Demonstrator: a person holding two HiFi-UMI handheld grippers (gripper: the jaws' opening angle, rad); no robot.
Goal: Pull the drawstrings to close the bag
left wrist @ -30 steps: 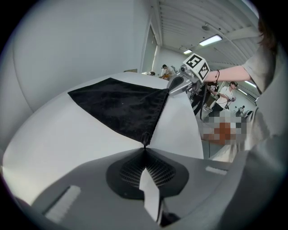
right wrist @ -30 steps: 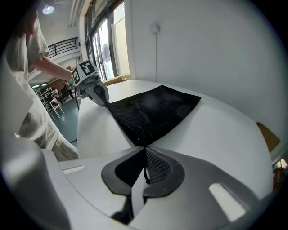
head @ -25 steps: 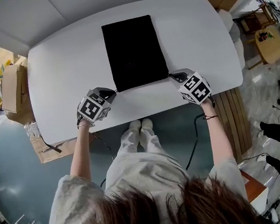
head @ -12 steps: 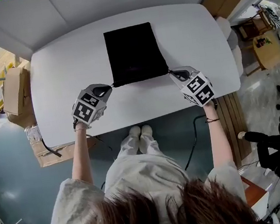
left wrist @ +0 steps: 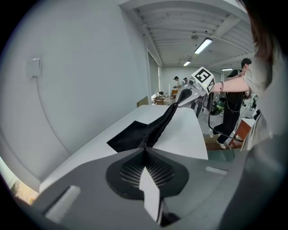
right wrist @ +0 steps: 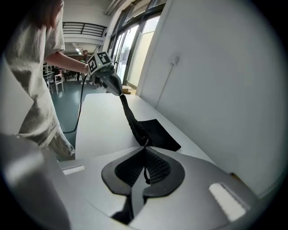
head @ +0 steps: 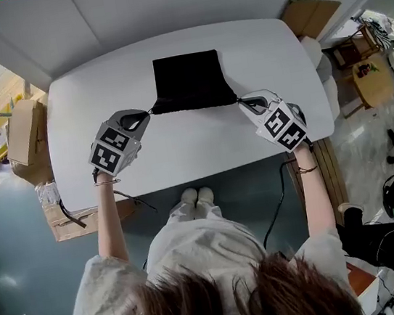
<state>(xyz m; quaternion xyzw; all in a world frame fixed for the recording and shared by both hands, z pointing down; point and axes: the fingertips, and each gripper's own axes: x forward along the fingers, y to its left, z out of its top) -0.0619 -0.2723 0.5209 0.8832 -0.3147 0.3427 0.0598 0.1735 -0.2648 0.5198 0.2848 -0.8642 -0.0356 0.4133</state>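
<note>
A black drawstring bag (head: pixel 188 81) hangs from its mouth over the white table (head: pixel 181 148), its far part still lying on the top. The mouth is gathered into a narrow bunched band (left wrist: pixel 159 128) stretched between both grippers. My left gripper (head: pixel 148 113) is shut on the left drawstring at the bag's near left corner. My right gripper (head: pixel 240 101) is shut on the right drawstring, whose end (right wrist: pixel 145 173) dangles between the pads. The left gripper view shows the right gripper (left wrist: pixel 186 93) across the band; from the right gripper, the left gripper (right wrist: pixel 110 81) appears the same way.
Cardboard boxes (head: pixel 20 128) stand on the floor left of the table, another box (head: pixel 311 15) at the far right. A cable (head: pixel 277 200) hangs below the near table edge. A wall (left wrist: pixel 81 81) runs along the table's far side. People stand in the room beyond.
Both grippers have risen off the table, lifting the bag's near edge. The bag mouth has bunched narrower and the bag looks shorter from above.
</note>
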